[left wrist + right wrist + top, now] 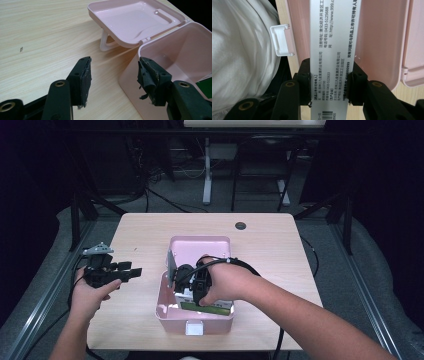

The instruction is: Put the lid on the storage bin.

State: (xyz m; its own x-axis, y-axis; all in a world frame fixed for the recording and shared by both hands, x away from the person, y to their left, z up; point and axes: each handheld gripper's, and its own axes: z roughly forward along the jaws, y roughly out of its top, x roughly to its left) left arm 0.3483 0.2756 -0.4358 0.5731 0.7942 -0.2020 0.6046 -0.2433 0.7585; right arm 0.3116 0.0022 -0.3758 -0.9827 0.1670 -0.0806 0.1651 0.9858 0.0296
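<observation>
A pink plastic box (218,323) stands open in the middle of the table, its lid (200,247) folded back behind it. My right gripper (192,290) reaches down into the box, shut on a white carton with a green side (210,307). In the right gripper view the carton (334,32), printed with black text, is clamped between the jaws of the right gripper (330,75) over the pink box interior (379,42). My left gripper (132,271) hovers left of the box, open. Its view shows the left gripper (113,75) with nothing between the jaws, beside the box wall (175,50) and lid (132,20).
The wooden table (150,230) has a round cable hole (240,225) near its far edge. A white latch (194,327) sits on the box's front wall, close to the near table edge. Metal frames and a desk leg stand on the floor beyond the table.
</observation>
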